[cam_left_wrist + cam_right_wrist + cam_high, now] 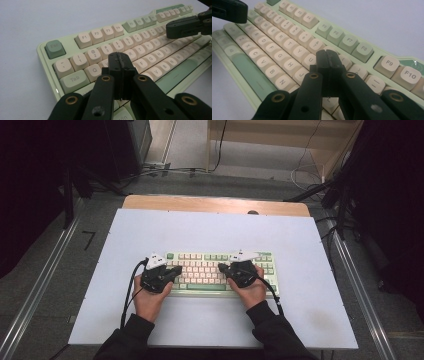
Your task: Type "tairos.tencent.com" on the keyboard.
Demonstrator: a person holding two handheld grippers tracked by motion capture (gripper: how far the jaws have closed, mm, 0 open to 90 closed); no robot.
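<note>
A person's hands work a pale green keyboard (220,270) that lies near the middle of a white table (125,235), its long side square to the sitter. At the left, the left gripper (176,269) hovers over the keyboard's left end; in the left gripper view its jaws are pressed flat together with nothing between them, the tip (119,58) poised over the keys just right of Q (95,70), though whether it touches a key cannot be told. Across the middle rows the cream keys sit level, and none can be picked out as pressed down. At the right, the right gripper (221,268) reaches in over the keyboard's right half; in the right gripper view its jaws too are clamped together and hold nothing, the tip (327,58) just right of the U key (310,60). The work appears to be typing with the closed tips as pointers. How many keys have been struck, and how many remain, the pictures do not show; both tips seem ready for a press.
</note>
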